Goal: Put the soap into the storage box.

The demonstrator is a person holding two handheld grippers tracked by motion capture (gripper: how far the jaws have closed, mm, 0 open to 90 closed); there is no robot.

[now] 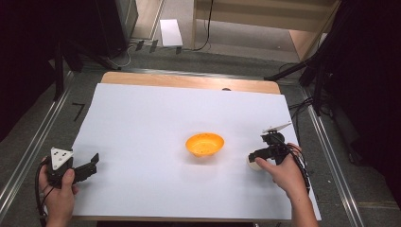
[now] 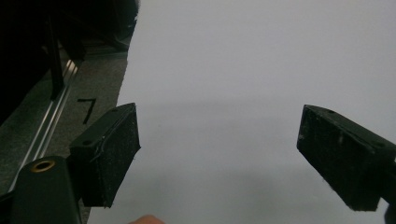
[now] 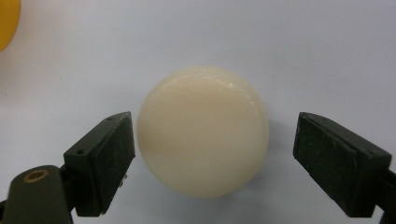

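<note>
No legible writing or labels on anything. Left gripper (image 1: 90,165) near table's (image 1: 189,81) front left corner, jaws spread wide over bare white sheet (image 2: 243,70), touching nothing. Right gripper (image 3: 215,154) front right, jaws spread around cream ball (image 3: 203,130); left pad just beside it, right pad apart. Ball rests on the sheet. Orange bowl (image 1: 204,144) mid-table, beyond.

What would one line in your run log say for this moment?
right gripper: open, jaws either side of cream ball | left gripper: open, idle | orange bowl: mid-table, empty
</note>
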